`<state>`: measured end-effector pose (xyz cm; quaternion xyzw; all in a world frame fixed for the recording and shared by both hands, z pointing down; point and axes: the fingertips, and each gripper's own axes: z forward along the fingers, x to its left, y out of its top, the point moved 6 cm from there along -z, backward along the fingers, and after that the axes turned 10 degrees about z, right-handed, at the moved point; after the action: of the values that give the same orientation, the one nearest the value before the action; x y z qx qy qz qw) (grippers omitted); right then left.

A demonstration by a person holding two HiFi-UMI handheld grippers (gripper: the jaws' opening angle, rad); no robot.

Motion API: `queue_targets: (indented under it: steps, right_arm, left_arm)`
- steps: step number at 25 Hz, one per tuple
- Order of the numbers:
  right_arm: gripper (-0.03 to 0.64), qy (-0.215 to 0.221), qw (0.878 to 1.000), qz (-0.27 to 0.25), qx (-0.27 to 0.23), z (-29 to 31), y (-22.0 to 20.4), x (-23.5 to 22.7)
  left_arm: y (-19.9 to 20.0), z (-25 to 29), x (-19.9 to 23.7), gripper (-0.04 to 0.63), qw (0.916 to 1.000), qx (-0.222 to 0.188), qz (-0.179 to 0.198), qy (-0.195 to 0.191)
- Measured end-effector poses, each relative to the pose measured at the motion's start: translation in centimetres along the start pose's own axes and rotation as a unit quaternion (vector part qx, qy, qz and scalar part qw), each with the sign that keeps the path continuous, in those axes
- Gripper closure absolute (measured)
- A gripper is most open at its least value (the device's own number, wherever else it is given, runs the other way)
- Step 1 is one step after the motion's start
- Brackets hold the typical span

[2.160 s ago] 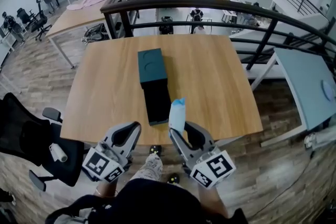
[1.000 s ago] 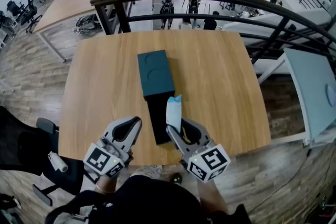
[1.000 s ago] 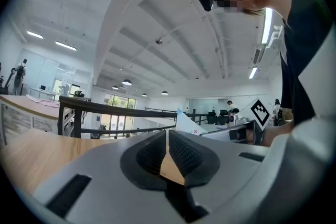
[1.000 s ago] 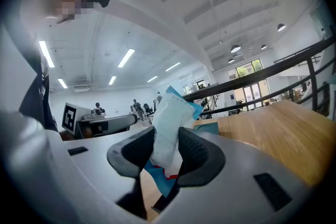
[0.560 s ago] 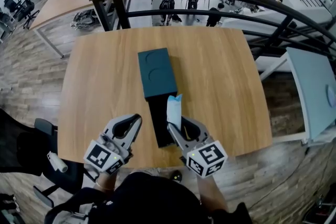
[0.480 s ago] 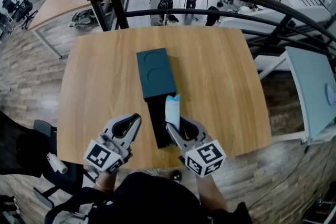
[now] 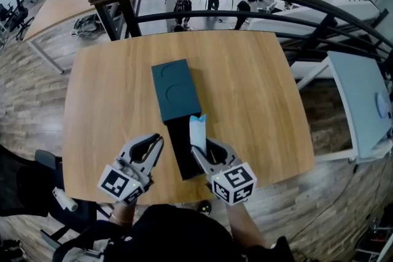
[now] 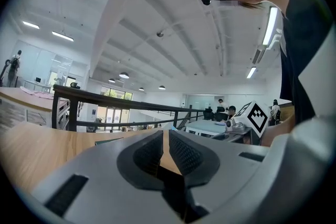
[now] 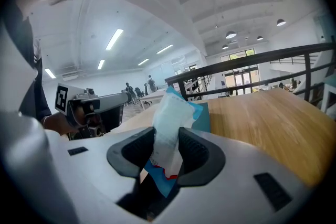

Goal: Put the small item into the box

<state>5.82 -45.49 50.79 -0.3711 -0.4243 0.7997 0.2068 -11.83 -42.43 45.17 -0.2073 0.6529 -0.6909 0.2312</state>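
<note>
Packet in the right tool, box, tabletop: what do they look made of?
Packet: thin plastic or foil-type film with a slight sheen. It looks creased and limp, white with a blue edge and red print.
Box: probably rigid paperboard, matte dark teal, with two circles pressed into the top. The near section is black.
Tabletop: light wood grain, satin finish. Veneer or laminate, can't tell.

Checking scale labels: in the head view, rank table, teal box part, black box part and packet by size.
Table
Teal box part
Black box part, partly hidden, so close to the teal
Packet
</note>
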Motion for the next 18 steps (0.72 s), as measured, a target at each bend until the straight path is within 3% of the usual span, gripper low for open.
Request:
queue_targets:
  steps: [18]
  right_arm:
    - [0.471, -0.030, 0.995, -0.009, 0.095, 3.9, -3.4, -2.0]
  left_arm:
    - [-1.0, 1.9, 3.3, 0.568, 0.9996, 0.025, 0.005, -0.014]
